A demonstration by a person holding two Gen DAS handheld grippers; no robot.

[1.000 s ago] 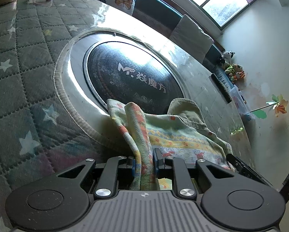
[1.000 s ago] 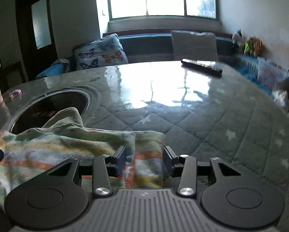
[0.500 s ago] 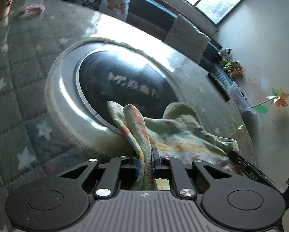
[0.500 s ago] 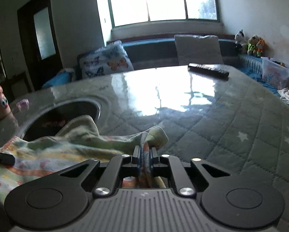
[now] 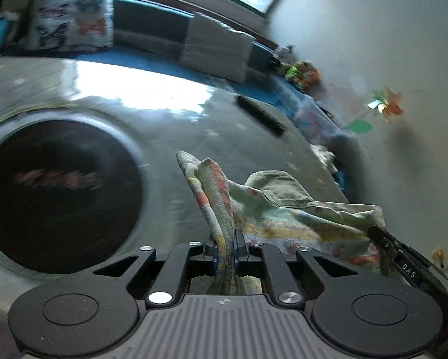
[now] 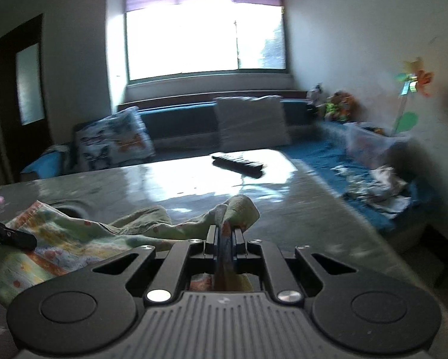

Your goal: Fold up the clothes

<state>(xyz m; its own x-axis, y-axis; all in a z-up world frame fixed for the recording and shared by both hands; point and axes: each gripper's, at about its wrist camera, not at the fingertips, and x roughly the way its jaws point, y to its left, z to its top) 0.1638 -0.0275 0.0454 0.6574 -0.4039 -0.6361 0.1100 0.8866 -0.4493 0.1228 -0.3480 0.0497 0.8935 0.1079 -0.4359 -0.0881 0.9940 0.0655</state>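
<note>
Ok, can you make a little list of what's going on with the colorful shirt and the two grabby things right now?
garment: a colorful patterned shirt, bunched up, over the quilted table
left gripper: fingers shut on a fold of the shirt
right gripper: fingers shut on another bunched edge
shirt between them: hanging slack, wrinkled
folded yet: no, it looks crumpled
also on table: dark remote control, round dark plate set in the top
behind: sofa with butterfly pillow

A garment (image 5: 286,212) stretches between two grippers above a table (image 5: 170,119); a remote (image 6: 237,166) lies farther back, a sofa (image 6: 182,119) behind it.
</note>
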